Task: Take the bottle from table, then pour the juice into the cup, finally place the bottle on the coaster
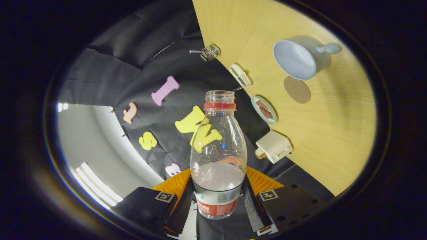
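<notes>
A clear plastic bottle (218, 156) with a red neck ring, no cap and a red-and-white label sits between my two fingers, and my gripper (217, 200) is shut on its lower body. The bottle is lifted off the table and the whole view is rolled, so the wooden table (333, 140) stands steeply to the right. A pale blue cup (297, 60) with a handle rests on the table beyond the bottle's mouth. A round brown coaster (297, 90) lies flat right beside the cup, closer to me. I see little or no juice in the bottle.
Along the table's far edge stand a small wire basket (209, 52), a white timer-like gadget (241, 75), a small plate with brown food (264, 110) and a cream box-shaped toy (274, 146). The black cloth wall hangs behind them.
</notes>
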Action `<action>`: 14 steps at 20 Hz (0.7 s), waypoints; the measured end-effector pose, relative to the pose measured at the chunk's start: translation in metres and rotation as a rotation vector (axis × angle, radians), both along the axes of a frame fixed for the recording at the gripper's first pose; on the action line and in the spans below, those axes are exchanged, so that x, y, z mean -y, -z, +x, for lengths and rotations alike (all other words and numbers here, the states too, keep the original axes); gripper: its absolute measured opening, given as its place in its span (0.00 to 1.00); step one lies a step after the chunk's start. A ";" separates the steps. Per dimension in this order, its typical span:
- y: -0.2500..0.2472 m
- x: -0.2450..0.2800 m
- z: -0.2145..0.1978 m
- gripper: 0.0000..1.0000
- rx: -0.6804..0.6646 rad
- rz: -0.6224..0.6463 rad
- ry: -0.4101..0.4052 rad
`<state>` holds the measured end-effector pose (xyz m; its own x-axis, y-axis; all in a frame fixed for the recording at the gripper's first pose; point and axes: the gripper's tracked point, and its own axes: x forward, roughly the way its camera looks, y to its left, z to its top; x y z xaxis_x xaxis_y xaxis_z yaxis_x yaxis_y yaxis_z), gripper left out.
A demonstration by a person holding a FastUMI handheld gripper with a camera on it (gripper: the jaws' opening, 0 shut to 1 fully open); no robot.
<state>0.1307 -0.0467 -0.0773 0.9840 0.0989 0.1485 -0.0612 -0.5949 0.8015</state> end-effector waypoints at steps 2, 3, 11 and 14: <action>0.024 0.000 0.004 0.77 -0.042 0.004 0.003; 0.035 0.000 0.006 0.77 -0.063 0.012 -0.001; 0.040 -0.010 0.005 0.77 -0.058 -0.046 -0.007; 0.034 -0.021 0.009 0.77 -0.064 -0.301 -0.018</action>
<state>0.1398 -0.0252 -0.1114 0.9881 0.1465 0.0477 0.0035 -0.3307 0.9437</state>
